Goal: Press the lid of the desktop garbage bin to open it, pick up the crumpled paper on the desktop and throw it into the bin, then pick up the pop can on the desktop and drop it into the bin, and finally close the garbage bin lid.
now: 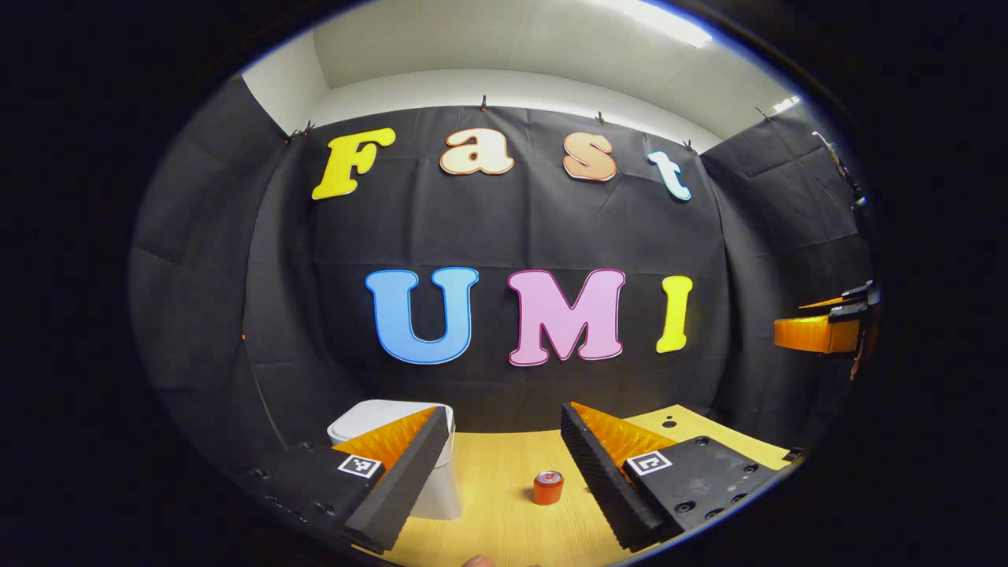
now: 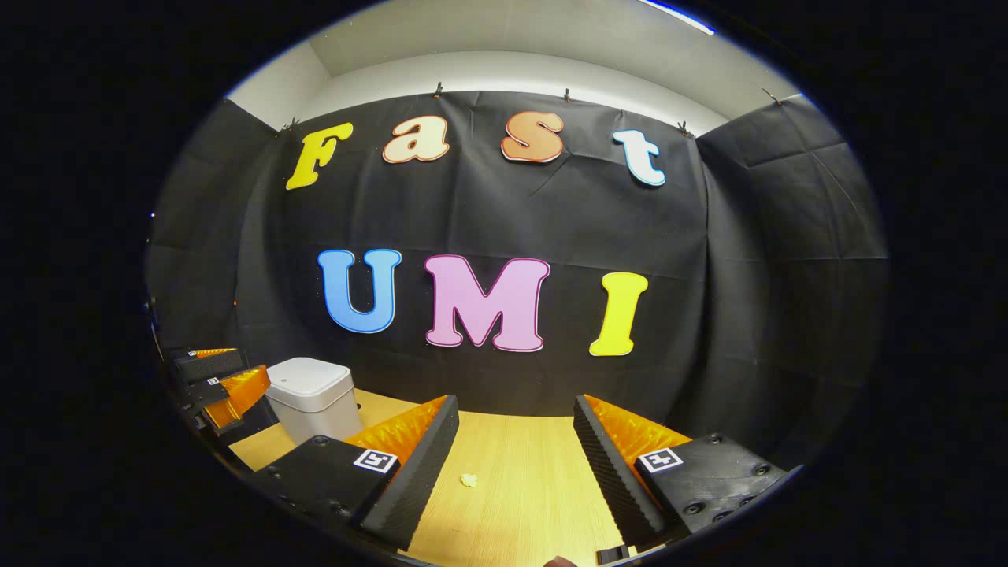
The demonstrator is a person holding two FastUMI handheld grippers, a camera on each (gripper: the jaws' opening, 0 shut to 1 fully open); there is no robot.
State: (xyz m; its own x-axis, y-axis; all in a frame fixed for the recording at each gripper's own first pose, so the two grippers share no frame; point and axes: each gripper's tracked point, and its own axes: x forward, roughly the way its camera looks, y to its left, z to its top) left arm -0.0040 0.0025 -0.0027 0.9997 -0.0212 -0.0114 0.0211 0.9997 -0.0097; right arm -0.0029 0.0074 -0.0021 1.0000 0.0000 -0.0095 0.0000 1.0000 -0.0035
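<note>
- Left claw (image 1: 504,480), left gripper view: fingers spread apart, nothing between them, held above the counter (image 1: 496,512).
- Pop can (image 1: 548,487) upright on the counter, in the gap between those fingers, closer to the right-hand finger; not touched.
- Garbage bin (image 1: 437,472) white, lid down, on the counter; partly hidden behind the left-hand finger of this claw, to the left of the can and near it.
- Other claw pokes in at the right edge of that view, raised well above the bin; can't tell there how its fingers stand.
- Right claw (image 2: 516,472), right gripper view: fingers apart, empty, over the counter (image 2: 520,472).
- Crumpled paper (image 2: 468,479) small, pale, lying on the counter between those fingers, just beside the left-hand one; apart from it.
- Bin (image 2: 312,398) further back, left of the paper and well apart from it, lid shut.
- Left claw (image 2: 213,386) seen just beside the bin on its left.
- Booth's black cloth wall behind the bin.
</note>
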